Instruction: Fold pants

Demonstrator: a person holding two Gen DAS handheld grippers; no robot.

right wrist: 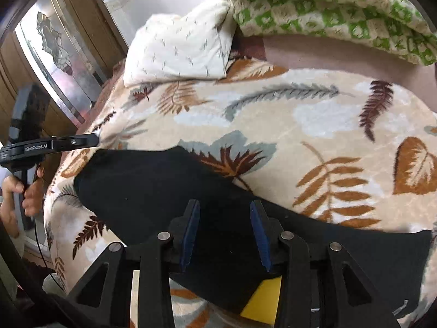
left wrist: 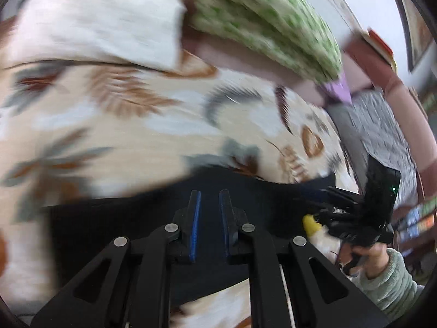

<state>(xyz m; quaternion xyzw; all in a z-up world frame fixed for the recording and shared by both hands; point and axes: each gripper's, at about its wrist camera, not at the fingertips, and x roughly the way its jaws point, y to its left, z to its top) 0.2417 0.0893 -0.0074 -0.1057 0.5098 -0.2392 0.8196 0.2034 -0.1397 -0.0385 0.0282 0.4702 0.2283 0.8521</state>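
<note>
Pillow (right wrist: 180, 52) (and quilt (right wrist: 327, 8)) block bed's far end.

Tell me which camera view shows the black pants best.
The right wrist view: the black pants lie sharp and spread across the leaf-print blanket, with their outline traceable. The left wrist view shows the same pants motion-blurred and largely hidden behind the left gripper.

Black pants (right wrist: 153, 191) on a cream leaf-patterned blanket (right wrist: 314, 125); green-and-cream quilt (right wrist: 327, 2) behind.

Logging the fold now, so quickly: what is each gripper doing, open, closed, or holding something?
Left gripper: nearly shut, empty, above the black fabric pants.
Right gripper: open, empty, pants below.
</note>
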